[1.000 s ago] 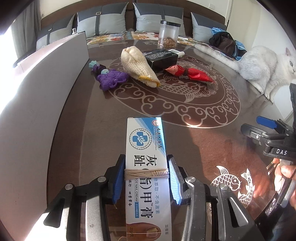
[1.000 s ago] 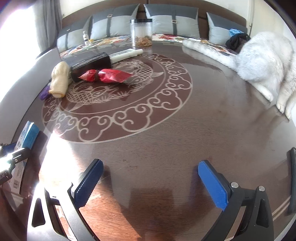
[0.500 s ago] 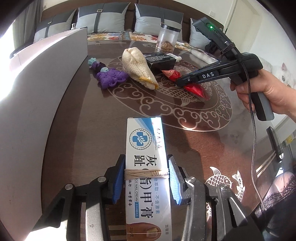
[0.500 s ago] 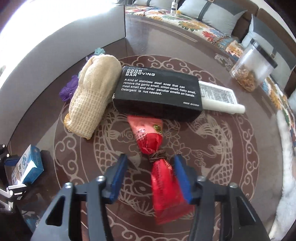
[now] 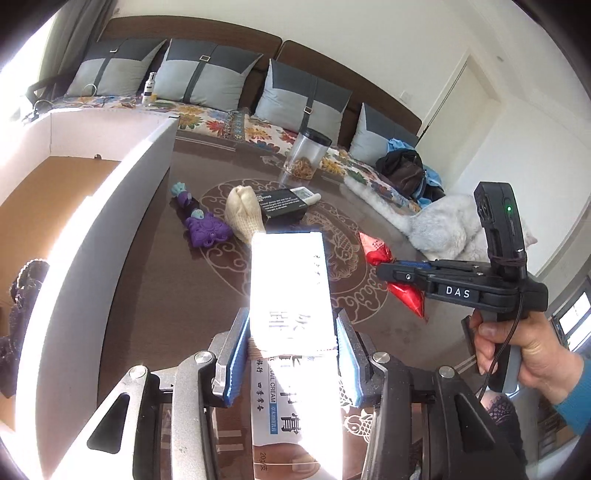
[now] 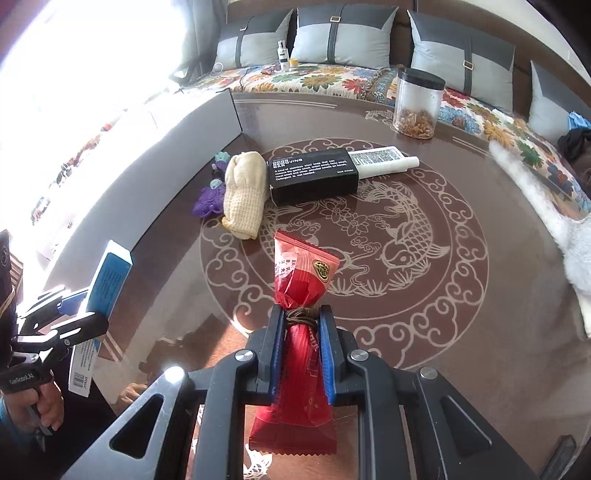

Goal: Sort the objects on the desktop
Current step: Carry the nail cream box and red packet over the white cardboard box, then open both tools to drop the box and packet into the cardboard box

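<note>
My left gripper (image 5: 291,354) is shut on a white and blue nail cream box (image 5: 288,288) bound with a rubber band, held above the table's near edge; it also shows in the right wrist view (image 6: 107,280). My right gripper (image 6: 301,350) is shut on a red snack packet (image 6: 301,280) tied at its waist, lifted over the table; the packet shows in the left wrist view (image 5: 376,247). On the table lie a cream knitted mitt (image 6: 245,192), a black box (image 6: 314,177), a white tube (image 6: 384,158) and a purple toy (image 6: 208,197).
A white cardboard box (image 5: 110,206) with a brown floor stands along the table's left side. A clear jar (image 6: 417,103) stands at the far edge. A white cat (image 5: 454,225) lies at the right. A sofa with cushions (image 6: 347,33) is behind.
My right gripper has closed on the red packet and lifted it off the table. My left gripper has risen with the nail cream box, bringing the cardboard box's inside into view.
</note>
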A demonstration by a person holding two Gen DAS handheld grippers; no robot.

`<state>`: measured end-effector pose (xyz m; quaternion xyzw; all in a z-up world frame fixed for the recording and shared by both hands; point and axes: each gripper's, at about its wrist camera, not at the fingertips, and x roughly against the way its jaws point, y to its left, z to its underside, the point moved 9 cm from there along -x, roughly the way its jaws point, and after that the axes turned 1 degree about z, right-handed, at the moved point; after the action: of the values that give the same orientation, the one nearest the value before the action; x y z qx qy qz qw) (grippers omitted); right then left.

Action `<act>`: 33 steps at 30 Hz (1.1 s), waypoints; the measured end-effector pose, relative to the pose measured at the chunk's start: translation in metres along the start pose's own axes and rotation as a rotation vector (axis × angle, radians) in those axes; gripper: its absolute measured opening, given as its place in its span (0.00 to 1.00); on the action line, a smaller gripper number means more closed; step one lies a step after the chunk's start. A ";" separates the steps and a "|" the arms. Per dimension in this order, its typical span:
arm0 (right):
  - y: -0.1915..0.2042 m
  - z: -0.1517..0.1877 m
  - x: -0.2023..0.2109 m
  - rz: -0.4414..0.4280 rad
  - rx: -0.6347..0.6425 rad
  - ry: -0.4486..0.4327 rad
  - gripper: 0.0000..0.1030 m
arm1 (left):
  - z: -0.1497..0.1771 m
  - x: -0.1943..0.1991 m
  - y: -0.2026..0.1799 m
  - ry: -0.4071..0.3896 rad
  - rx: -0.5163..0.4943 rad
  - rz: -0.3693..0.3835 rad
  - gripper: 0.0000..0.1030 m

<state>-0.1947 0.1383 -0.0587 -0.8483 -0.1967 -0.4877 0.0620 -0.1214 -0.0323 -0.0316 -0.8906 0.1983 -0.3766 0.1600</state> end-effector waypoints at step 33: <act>0.180 -0.061 -0.002 0.053 0.131 -0.316 1.00 | -0.023 0.125 0.166 -0.071 0.190 -0.394 0.69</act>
<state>-0.1735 -0.0452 -0.0130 -0.9134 -0.2130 -0.3326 0.0982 -0.0972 -0.2388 -0.0124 -0.9057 -0.0214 -0.3862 0.1733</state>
